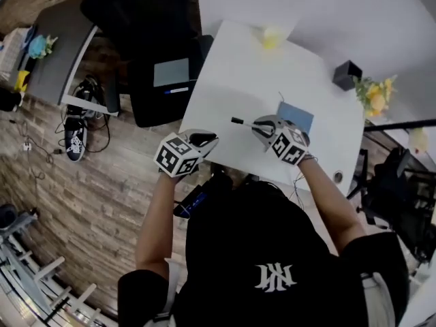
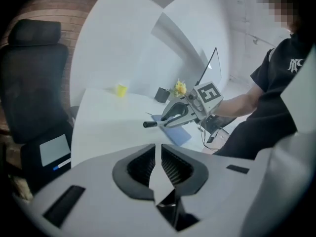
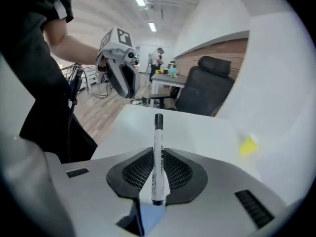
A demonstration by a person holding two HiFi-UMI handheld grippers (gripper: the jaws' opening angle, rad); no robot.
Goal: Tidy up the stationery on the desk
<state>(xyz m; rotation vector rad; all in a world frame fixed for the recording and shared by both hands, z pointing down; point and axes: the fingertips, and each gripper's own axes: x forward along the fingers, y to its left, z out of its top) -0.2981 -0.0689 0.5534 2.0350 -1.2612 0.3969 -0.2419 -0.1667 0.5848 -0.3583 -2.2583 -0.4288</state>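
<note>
right gripper (image 1: 259,125) clamped on marker (image 3: 157,152), long axis in line with the jaws, black cap pointing out past the tips, over white desk (image 1: 252,73), left gripper (image 1: 206,139) jaws slightly apart, empty

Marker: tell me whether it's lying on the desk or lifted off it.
Lifted: the right claw grips the marker by its barrel, and the left gripper view shows it above the desk.

Beyond the worktop (image 1: 238,67) we see a black office chair (image 1: 143,87) with a flat grey panel (image 1: 170,72) lying on its seat. A pair of shoes (image 1: 76,138) and loose cables (image 1: 102,125) lie on the wood-look floor (image 1: 88,189). Yellow flowers (image 1: 373,90) stand by the worktop's right corner. A grey side table (image 1: 58,56) carries a teal toy (image 1: 37,45).
</note>
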